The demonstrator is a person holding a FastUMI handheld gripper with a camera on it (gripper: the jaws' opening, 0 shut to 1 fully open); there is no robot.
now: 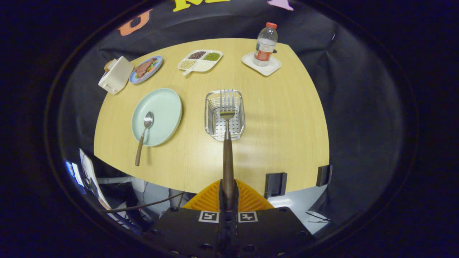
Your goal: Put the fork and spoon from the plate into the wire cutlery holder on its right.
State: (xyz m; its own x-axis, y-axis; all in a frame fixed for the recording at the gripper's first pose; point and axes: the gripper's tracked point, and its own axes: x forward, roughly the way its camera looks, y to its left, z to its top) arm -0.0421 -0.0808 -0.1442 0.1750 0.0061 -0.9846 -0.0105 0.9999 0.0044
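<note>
Wooden-handled fork point(227, 143) pinched in claw point(228, 195) | tines over wire holder point(225, 114) | spoon point(144, 134) on plate point(165, 107)

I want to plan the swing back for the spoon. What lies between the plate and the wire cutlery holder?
Bare tabletop, as the gripper view shows. The claw is shut on the fork, over the holder; the spoon lies on the plate.
</note>
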